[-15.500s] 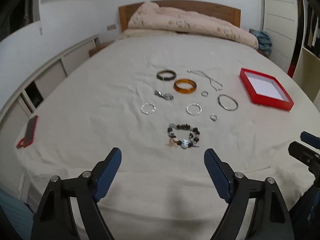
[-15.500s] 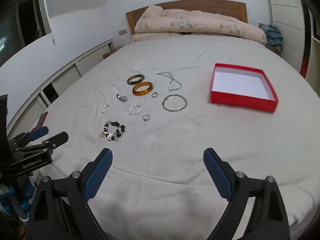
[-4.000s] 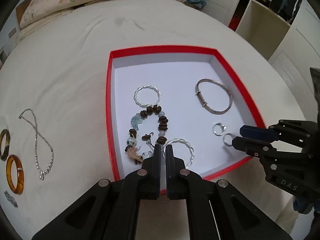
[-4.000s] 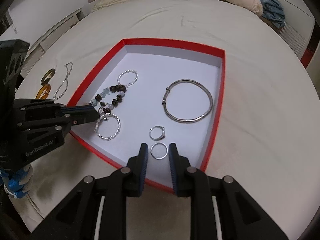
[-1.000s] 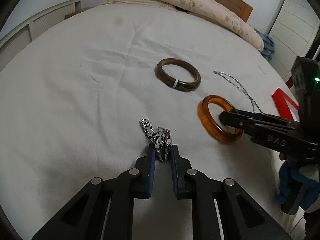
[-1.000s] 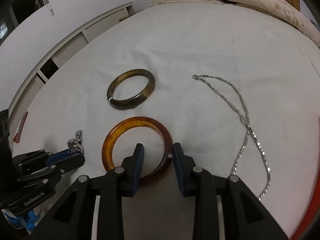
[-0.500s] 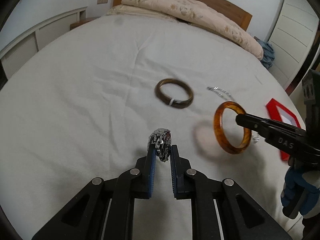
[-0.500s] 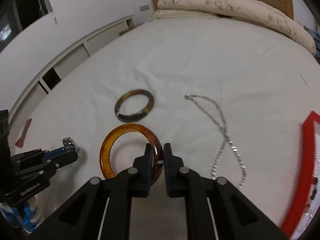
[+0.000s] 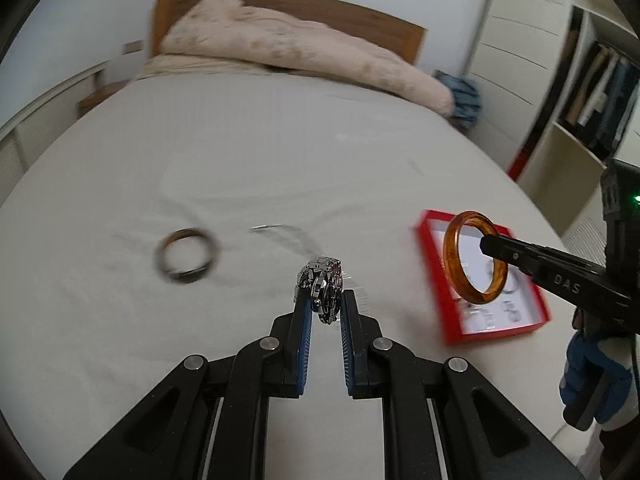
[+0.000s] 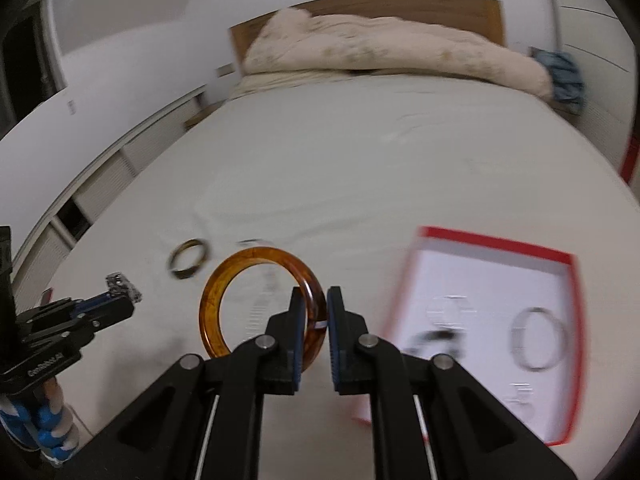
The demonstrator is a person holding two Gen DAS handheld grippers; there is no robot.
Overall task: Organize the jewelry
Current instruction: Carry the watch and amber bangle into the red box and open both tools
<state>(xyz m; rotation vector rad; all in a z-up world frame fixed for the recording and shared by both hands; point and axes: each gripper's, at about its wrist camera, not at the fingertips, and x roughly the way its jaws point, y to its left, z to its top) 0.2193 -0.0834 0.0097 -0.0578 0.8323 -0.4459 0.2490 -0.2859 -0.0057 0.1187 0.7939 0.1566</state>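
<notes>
My left gripper [image 9: 323, 300] is shut on a silver link bracelet [image 9: 322, 288] and holds it above the bed. It also shows in the right wrist view [image 10: 120, 286]. My right gripper [image 10: 314, 306] is shut on an amber bangle [image 10: 256, 302], held in the air; in the left wrist view the bangle [image 9: 454, 258] hangs in front of the red box [image 9: 436, 280]. The red box [image 10: 496, 242] holds several silver rings and a beaded bracelet, blurred. A dark brown bangle [image 9: 186, 256] and a thin silver chain [image 9: 288, 234] lie on the sheet.
A folded beige duvet [image 9: 288, 52] lies against the wooden headboard at the far end of the bed. White cupboards [image 10: 100, 184] run along the left side. Open shelving [image 9: 592, 96] stands to the right.
Both grippers have lifted their pieces off the sheet and swung right toward the red box. The amber bangle now hangs in front of the box; the views are motion-blurred.
</notes>
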